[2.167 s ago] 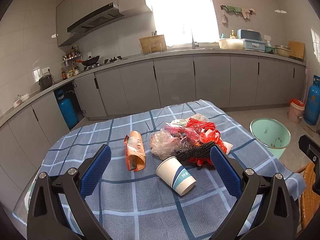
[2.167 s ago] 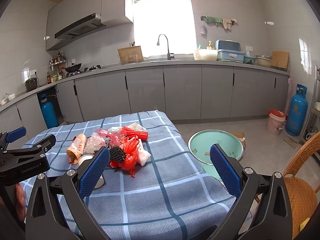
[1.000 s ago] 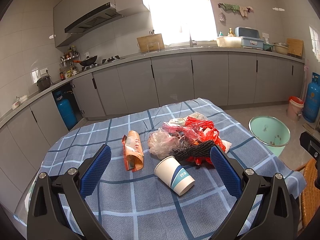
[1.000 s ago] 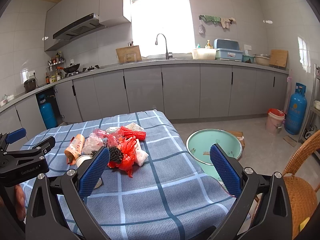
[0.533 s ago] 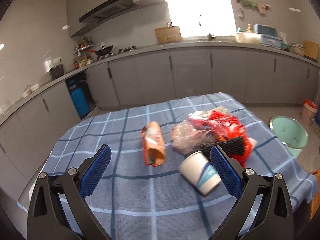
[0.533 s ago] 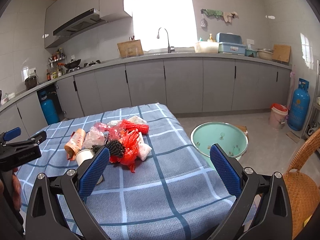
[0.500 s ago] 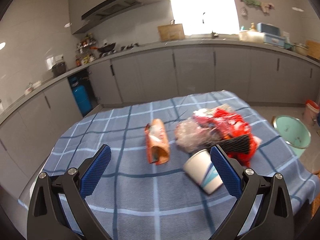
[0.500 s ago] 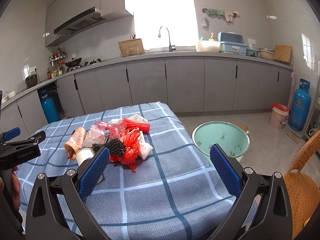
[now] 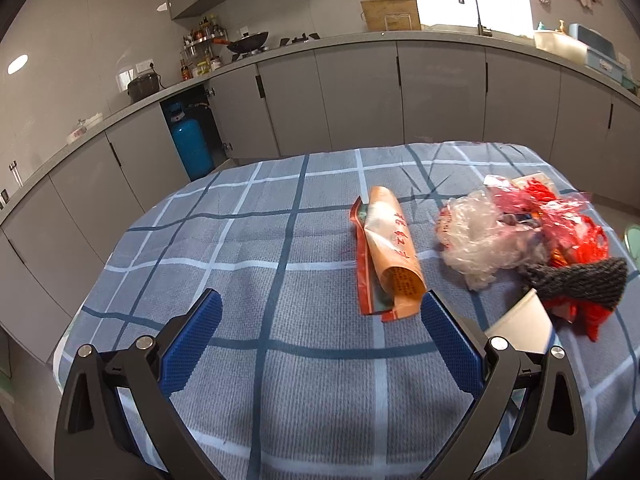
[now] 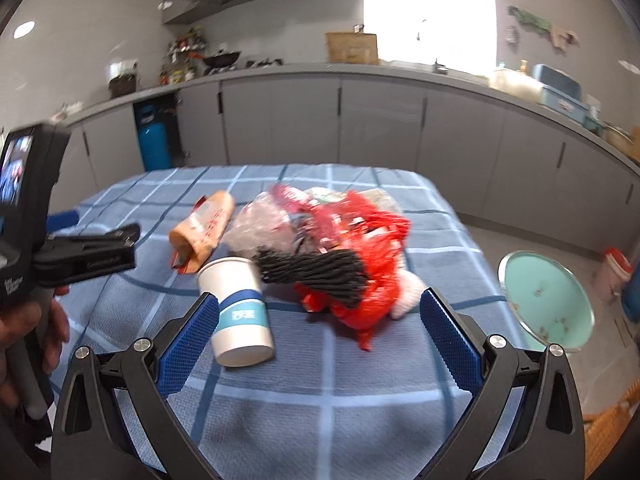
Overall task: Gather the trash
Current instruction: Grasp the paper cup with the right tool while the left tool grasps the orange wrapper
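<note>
In a grey kitchen, trash sits toward the checked surface's (image 9: 280, 400) right edge; both grippers, left gripper (image 9: 320, 344) and right gripper (image 10: 320, 342), hover with jaws spread, approaching, and next the right must close on the paper cup (image 10: 238, 308).

Red Chinese characters printed down the orange wrapper (image 9: 394, 254), too small to read with certainty. White characters on the blue band of the paper cup (image 10: 239, 312), blurred. Pale lettering along the left gripper (image 10: 86, 264) body, not legible.
</note>
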